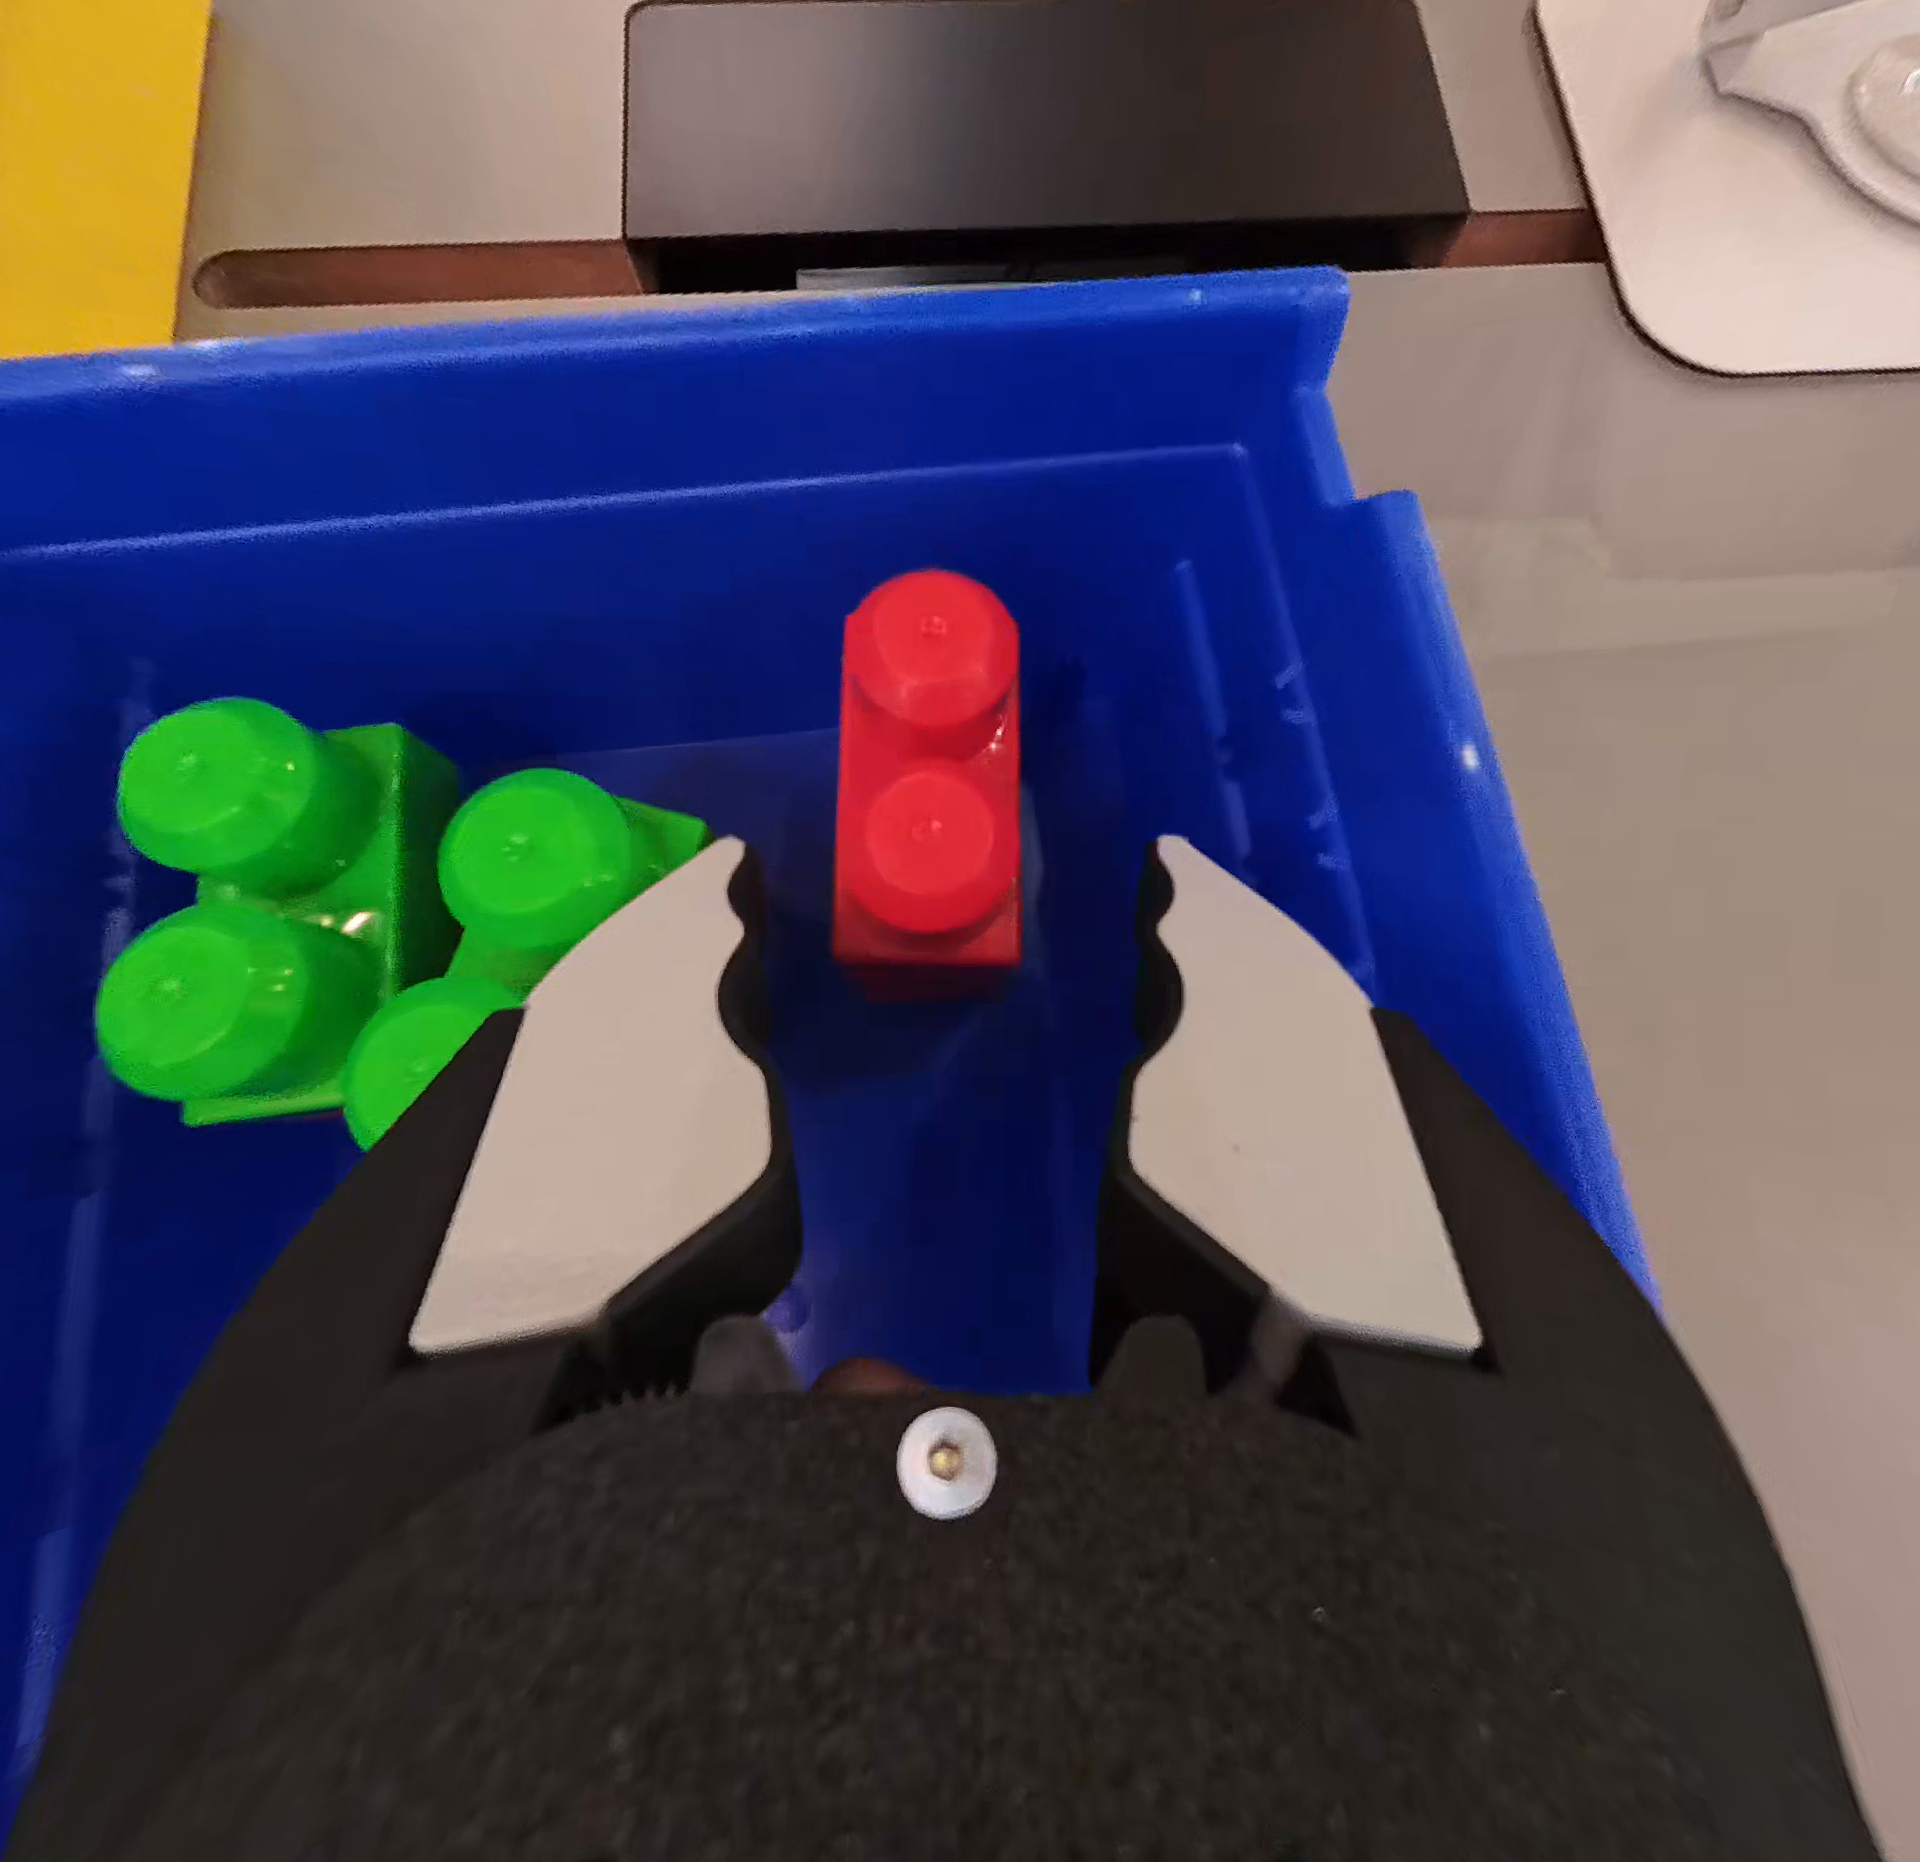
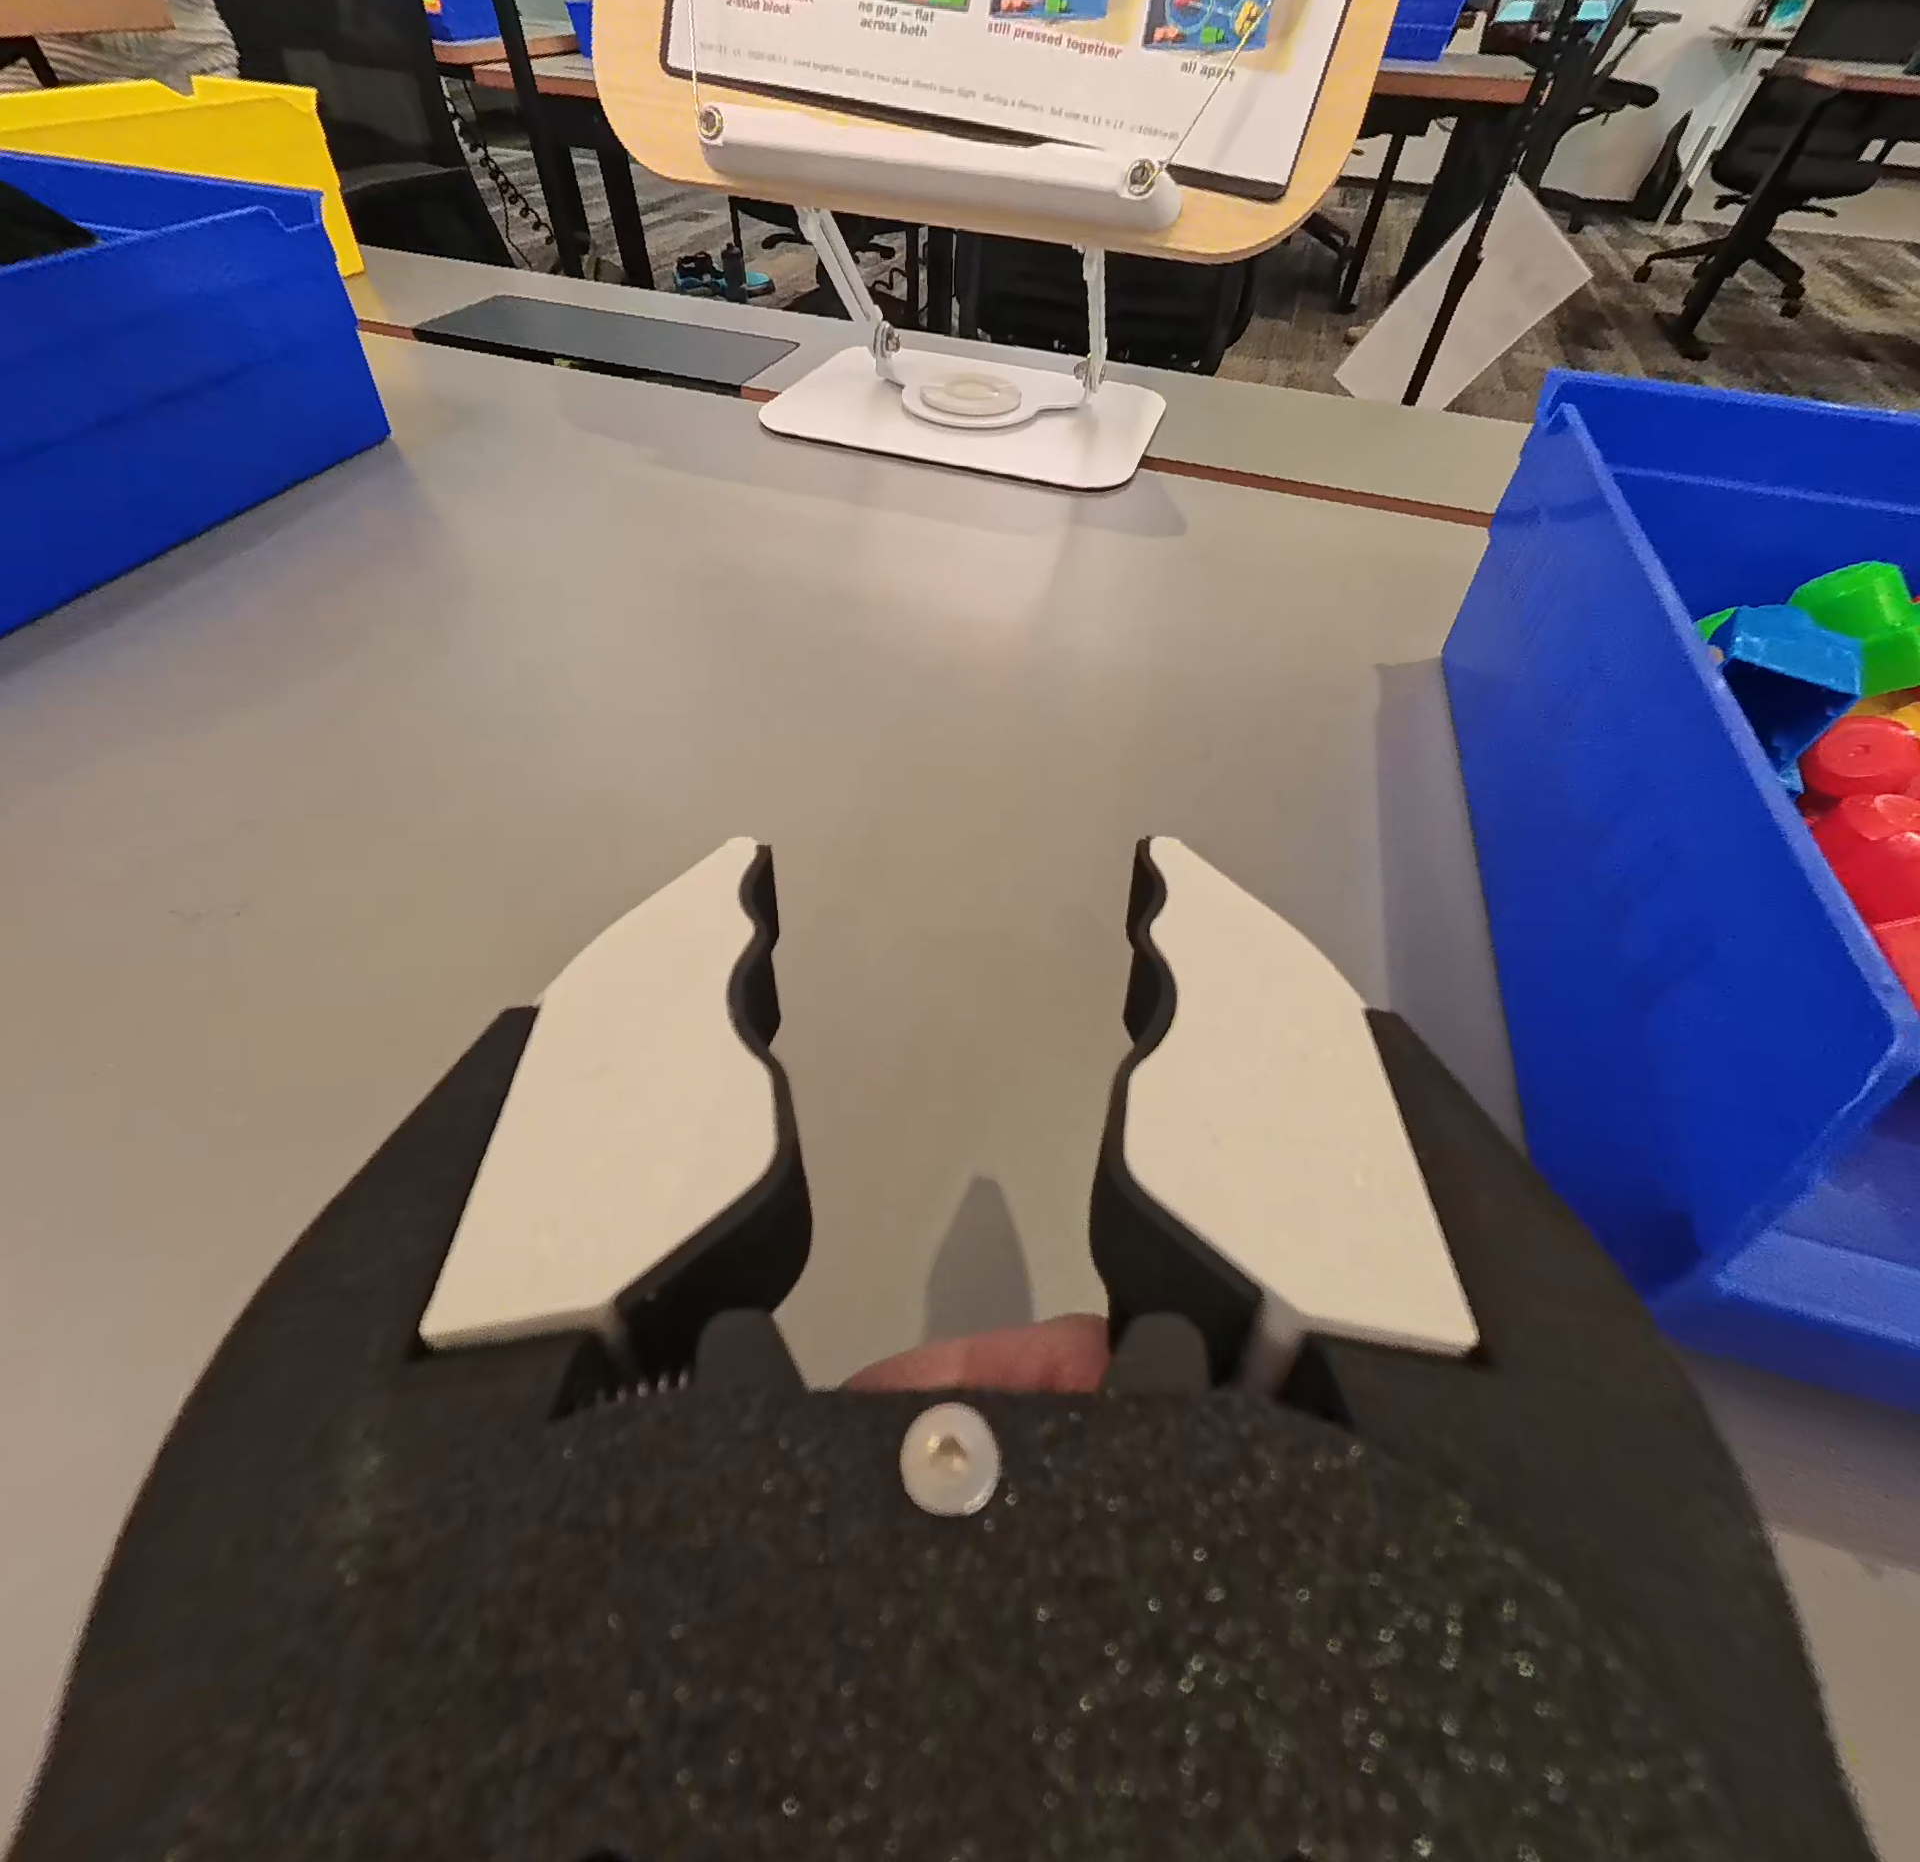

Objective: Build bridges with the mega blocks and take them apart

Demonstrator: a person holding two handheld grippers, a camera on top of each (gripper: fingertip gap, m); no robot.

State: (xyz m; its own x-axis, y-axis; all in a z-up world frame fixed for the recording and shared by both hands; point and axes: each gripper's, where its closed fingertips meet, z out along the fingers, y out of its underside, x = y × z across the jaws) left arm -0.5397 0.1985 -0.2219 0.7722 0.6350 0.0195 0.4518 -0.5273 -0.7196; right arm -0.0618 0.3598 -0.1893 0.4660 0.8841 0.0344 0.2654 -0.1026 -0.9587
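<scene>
In the left wrist view my left gripper point(image 1: 951, 851) is open and empty, hanging over a blue bin point(image 1: 727, 399). A red two-stud block point(image 1: 928, 794) lies on the bin floor just ahead of the fingertips, between their lines. Two green two-stud blocks point(image 1: 291, 898) lie side by side at the bin's left; the left finger covers part of one. In the right wrist view my right gripper point(image 2: 954, 851) is open and empty above the grey table point(image 2: 727, 690). A second blue bin point(image 2: 1621, 773) at the right holds several mixed blocks point(image 2: 1860, 773).
A document stand with an instruction sheet point(image 2: 987, 36) rises from a white base point(image 2: 961, 415) at the table's far edge. A black plate point(image 1: 1039, 119) sits behind the left bin. A yellow bin point(image 2: 187, 119) stands at the far left. Chairs and desks lie beyond. Tip to tip, the grippers are about 50 cm apart.
</scene>
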